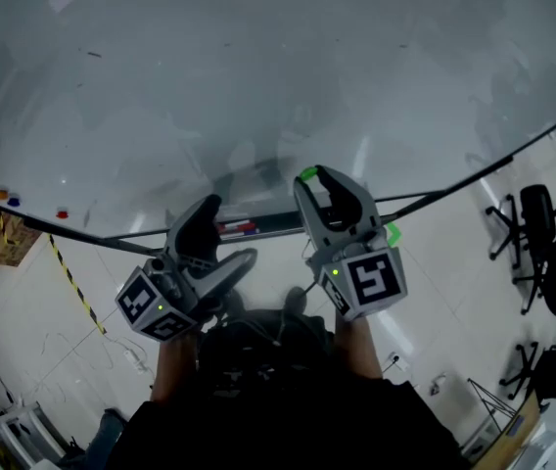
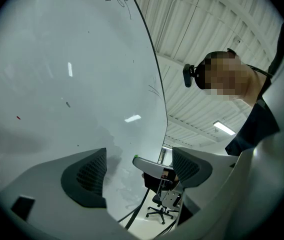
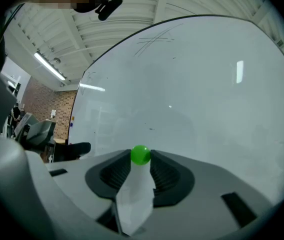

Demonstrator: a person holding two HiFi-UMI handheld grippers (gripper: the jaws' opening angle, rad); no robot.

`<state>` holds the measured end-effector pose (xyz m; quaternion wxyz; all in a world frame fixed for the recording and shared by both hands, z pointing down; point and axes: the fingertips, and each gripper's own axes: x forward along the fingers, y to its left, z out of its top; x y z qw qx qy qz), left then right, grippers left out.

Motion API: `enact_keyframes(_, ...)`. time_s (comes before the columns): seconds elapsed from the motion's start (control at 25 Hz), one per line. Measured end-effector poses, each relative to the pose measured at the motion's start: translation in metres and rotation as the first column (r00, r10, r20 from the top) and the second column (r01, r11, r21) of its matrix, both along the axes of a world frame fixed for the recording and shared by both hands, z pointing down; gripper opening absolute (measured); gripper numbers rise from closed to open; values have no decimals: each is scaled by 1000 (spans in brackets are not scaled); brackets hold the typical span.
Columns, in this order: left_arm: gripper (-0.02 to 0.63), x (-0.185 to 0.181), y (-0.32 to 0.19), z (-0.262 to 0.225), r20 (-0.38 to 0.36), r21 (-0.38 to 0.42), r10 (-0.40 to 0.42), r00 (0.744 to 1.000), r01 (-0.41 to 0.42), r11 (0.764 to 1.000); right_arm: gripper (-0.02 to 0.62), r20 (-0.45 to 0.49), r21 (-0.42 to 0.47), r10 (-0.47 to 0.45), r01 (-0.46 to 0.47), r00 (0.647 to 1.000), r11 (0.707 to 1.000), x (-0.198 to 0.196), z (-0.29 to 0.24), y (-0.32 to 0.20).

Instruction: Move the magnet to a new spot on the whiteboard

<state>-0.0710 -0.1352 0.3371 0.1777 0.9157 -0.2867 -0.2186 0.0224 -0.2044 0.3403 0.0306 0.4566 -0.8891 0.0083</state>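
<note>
the left gripper [image 1: 231,229] hangs near the lower edge of the whiteboard [image 1: 258,67], its jaws well apart with nothing between them. to its right, the right gripper [image 1: 317,174] has its jaws closed on the magnet [image 3: 141,154], a small green ball pinched at the very tips. the magnet sits just above the whiteboard's lower edge, about midway along it and close to the face; we cannot tell whether it touches. we judge it light, hard and stiff, so it won't crush. it is also round and smooth, so it may squirt out of a loose pinch. we would hold it across its widest part, squarely between the pads, and expect a tug as it nears the board.
</note>
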Motion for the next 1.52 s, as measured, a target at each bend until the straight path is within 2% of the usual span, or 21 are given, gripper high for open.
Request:
enact_keyframes(0.16, 407, 3, 0, -3, -6, 3, -14, 1000, 14, 1000, 150, -14, -1, -27, 27, 1000, 1000, 1, 0, 2)
enact_keyframes(0.4, 407, 4, -2, -3, -3, 1, -29, 1000, 29, 1000, 150, -3, 7, -23, 23, 1000, 1000, 5, -4, 0)
enact_keyframes(0.6, 407, -1, -10, -11, 14, 40, -73, 997, 72, 997, 150, -3, 18, -21, 21, 1000, 1000, -1, -6, -1)
enact_keyframes(1.52, 405, -7, -4, -18, 12, 59, -61, 998, 60, 996, 150, -87, 59, 46, -41, 995, 997, -6, -8, -6)
